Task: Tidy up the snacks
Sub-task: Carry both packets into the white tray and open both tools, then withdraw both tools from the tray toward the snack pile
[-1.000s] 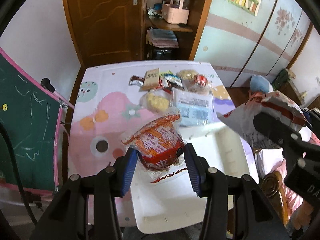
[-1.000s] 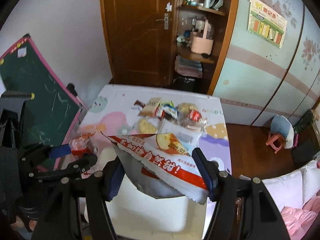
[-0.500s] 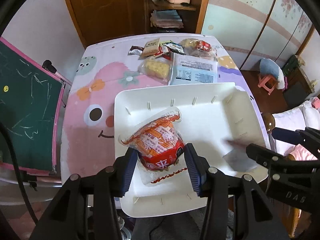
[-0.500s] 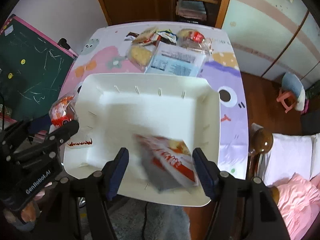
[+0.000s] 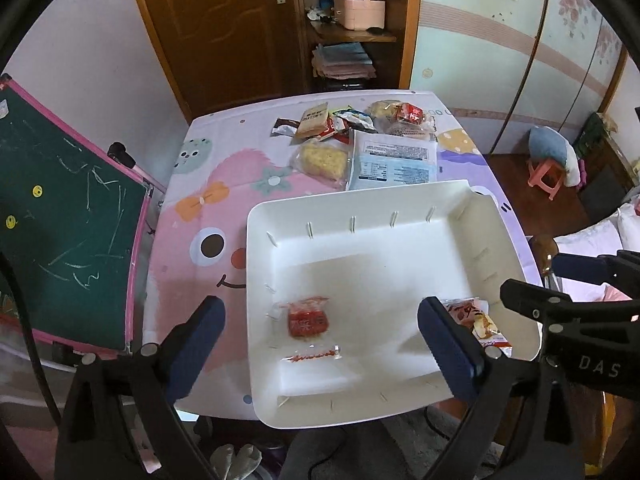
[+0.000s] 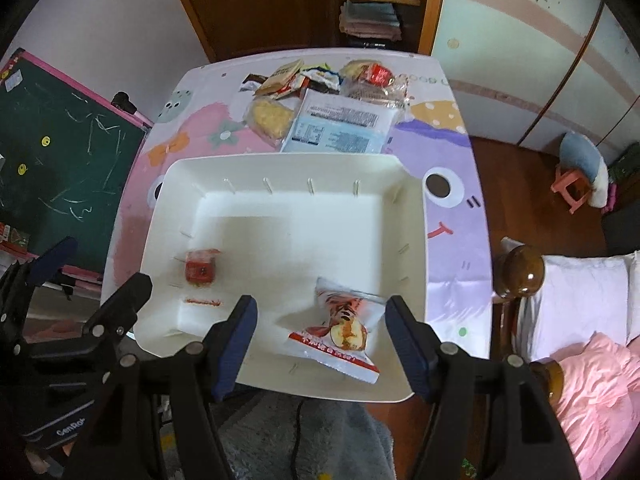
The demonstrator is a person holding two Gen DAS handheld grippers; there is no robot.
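Cartoon-print table [image 5: 208, 184] carries a white tray [image 5: 256, 280]. Left gripper [image 5: 320, 332] has just spread wide, holding nothing; one red packet [image 5: 308, 318] lies in the tray between its fingers. Right gripper [image 6: 322, 334] is spread, untouching, around one apple bag [image 6: 340, 328] on the tray's near edge.

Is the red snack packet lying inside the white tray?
Yes, the red snack packet lies flat on the white tray's floor near its left wall.
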